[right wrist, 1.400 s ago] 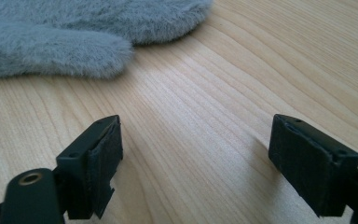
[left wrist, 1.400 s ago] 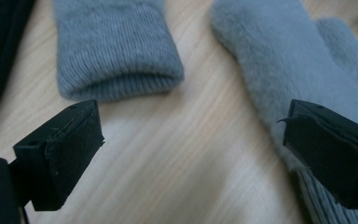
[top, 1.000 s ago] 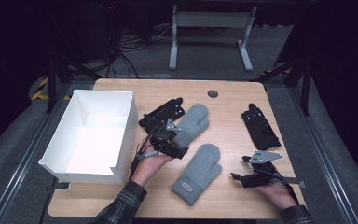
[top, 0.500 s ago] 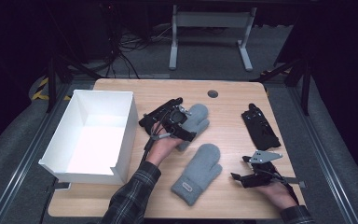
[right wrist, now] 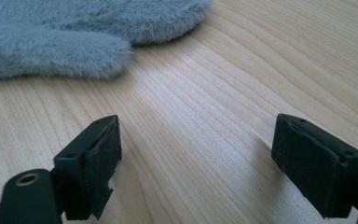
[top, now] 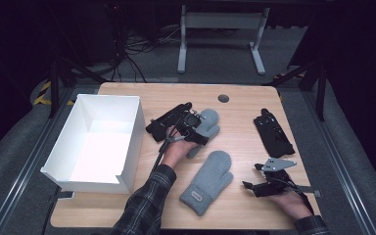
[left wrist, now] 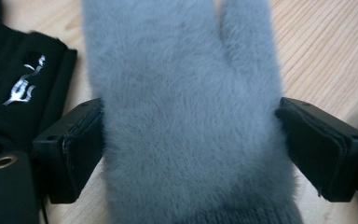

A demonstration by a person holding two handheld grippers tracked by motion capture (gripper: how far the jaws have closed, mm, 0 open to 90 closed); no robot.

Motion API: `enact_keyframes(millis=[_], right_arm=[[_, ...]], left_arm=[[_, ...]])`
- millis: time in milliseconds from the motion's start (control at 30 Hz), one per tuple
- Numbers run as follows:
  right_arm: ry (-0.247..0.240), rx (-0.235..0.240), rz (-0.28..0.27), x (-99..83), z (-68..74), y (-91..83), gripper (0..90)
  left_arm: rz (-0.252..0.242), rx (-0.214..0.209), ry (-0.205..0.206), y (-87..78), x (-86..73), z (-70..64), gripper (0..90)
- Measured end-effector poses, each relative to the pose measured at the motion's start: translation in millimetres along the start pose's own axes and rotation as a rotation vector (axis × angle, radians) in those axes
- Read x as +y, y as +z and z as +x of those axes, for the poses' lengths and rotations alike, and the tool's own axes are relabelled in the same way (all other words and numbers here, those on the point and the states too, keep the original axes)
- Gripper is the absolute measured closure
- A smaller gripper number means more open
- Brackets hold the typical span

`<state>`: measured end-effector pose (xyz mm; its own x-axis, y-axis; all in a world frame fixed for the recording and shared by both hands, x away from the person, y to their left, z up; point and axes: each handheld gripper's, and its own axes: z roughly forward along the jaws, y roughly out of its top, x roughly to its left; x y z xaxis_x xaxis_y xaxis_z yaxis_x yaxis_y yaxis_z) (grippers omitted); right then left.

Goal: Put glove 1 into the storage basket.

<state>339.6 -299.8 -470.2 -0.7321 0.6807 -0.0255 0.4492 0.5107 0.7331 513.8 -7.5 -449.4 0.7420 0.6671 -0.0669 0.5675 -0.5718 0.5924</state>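
Grey fleece of the upper mitten (left wrist: 186,116) lies between the jaws of the left gripper (left wrist: 191,140), which are spread wide, one pad at each flank of the mitten and just touching its pile, not clenched. The mitten lies flat on the desk (left wrist: 326,51), its thumb running ahead of the right-hand jaw. Beside the left-hand jaw lies a black glove (left wrist: 23,79) with a silver printed mark on it, too stylised to read.

Seen from the high view, the left gripper (top: 188,128) sits over this mitten (top: 206,122) near the middle of the desk (top: 235,103), with a white box (top: 127,137) off beyond the black glove (top: 169,122). A second grey mitten (top: 208,181) lies nearer the person, bearing a small cuff label whose writing is too small to read. The right gripper (top: 264,183) rests low by the desk's near right edge, jaws released and holding nothing, bare wood between them (right wrist: 191,154); the second mitten (right wrist: 74,32) lies ahead of them, apart. Another black glove (top: 273,132) lies farther off.
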Motion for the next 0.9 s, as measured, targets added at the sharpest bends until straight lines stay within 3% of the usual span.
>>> enact_keyframes(millis=[100, 133, 333, 433, 467, 500, 700, 900], right_arm=[[0.000, 0.000, 0.000, 0.0, 0.0, 0.0, 16.5], [0.000, 0.000, 0.000, 0.0, 0.0, 0.0, 16.5], [0.000, 0.000, 0.000, 0.0, 0.0, 0.0, 16.5], [0.001, -0.001, 0.000, 0.0, 0.1, 0.0, 16.5], [0.001, -0.001, 0.000, 0.0, 0.1, 0.0, 16.5], [0.001, -0.001, 0.000, 0.0, 0.1, 0.0, 16.5], [0.002, -0.001, 0.000, 0.0, 0.2, 0.0, 16.5], [0.002, -0.001, 0.000, 0.0, 0.2, 0.0, 16.5]], left_arm=[[0.013, 0.002, 0.000, 3.2, -0.8, -1.0, 12.2], [0.038, 0.006, 0.017, 5.8, -1.4, -2.0, 12.3], [0.040, 0.018, 0.032, 4.7, -1.3, -4.0, 17.3], [0.033, 0.007, 0.042, 2.5, -1.2, -4.9, 25.3], [0.030, 0.001, 0.044, 1.9, -1.2, -5.1, 32.7], [0.028, -0.002, 0.046, 1.2, -1.2, -5.0, 32.7], [-0.002, -0.035, 0.047, -6.1, -2.6, -1.0, 51.6], [-0.017, -0.070, 0.043, -15.7, -3.5, 1.8, 60.1]])
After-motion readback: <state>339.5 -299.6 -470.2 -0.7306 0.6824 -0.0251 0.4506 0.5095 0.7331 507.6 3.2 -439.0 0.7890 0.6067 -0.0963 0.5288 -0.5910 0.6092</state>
